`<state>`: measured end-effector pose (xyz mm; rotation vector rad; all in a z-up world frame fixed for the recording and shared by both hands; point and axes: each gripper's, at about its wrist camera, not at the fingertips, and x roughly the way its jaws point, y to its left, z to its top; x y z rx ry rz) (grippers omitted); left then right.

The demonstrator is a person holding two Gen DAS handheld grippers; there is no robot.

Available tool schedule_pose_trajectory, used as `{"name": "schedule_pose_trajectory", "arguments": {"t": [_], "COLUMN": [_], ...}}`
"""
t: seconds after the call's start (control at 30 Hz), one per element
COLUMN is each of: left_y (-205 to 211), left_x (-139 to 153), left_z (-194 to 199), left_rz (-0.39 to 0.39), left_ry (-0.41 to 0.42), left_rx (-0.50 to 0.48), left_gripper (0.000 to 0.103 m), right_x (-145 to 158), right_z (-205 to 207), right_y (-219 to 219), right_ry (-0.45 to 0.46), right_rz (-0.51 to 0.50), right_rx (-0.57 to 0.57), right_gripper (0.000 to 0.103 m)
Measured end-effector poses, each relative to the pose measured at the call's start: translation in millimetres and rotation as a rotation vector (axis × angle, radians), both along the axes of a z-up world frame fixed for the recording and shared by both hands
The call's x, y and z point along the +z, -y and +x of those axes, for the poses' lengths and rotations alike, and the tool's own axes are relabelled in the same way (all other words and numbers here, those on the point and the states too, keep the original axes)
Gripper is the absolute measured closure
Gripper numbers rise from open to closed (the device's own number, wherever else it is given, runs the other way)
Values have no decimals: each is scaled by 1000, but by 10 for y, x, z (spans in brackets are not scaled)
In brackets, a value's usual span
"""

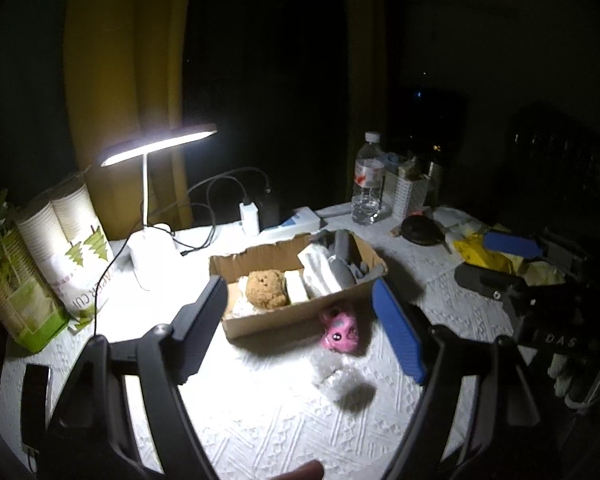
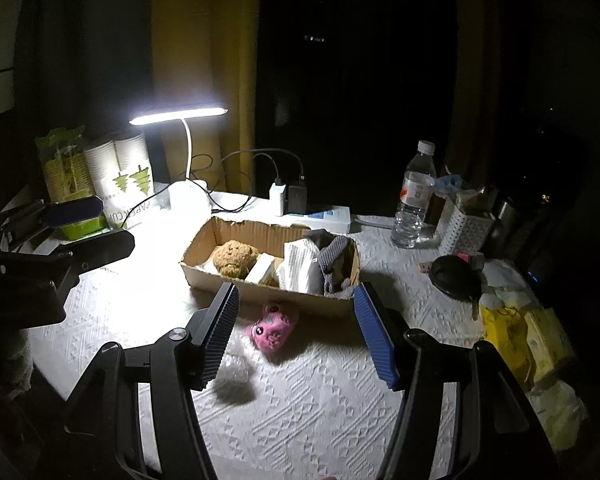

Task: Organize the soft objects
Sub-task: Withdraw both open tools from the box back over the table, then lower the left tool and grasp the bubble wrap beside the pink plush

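Both tools hang with jaws spread and nothing between them: the left tool (image 1: 306, 330) and the right tool (image 2: 298, 334) each frame a pink plush toy (image 2: 271, 327) lying on the white-clothed desk (image 2: 320, 408) just in front of a cardboard box (image 2: 236, 236). In the box sit a brown teddy (image 2: 233, 258), folded white cloths and grey knitwear. A blurred grey-white lump (image 2: 234, 380) lies nearer, too soft to identify. Behind stand a lit desk lamp (image 2: 178, 115), chargers on a power strip, a water bottle (image 2: 414, 196) and a sleeve printed "PAPER CUP" (image 1: 80, 256). The right side sinks into darkness.
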<state>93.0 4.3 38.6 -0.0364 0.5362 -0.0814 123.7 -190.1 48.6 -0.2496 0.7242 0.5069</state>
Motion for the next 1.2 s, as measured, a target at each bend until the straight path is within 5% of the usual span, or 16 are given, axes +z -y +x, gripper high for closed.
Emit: {"name": "schedule_pose_trajectory", "arguments": {"t": [0.9, 1.03, 1.2], "left_y": [454, 485, 562], "left_x": [-754, -859, -1011], "left_z": [18, 92, 182], "left_rz": [-15, -30, -28], "left_ry": [-155, -181, -214], "left_rx": [-9, -2, 15], "left_gripper": [26, 12, 11], "right_x": [-701, -800, -904], "right_z": [-44, 23, 98], "right_y": [383, 417, 460], "right_ry": [-124, -145, -163], "right_rz": [13, 15, 12], "right_rx": [5, 8, 23], "right_gripper": [40, 40, 40]}}
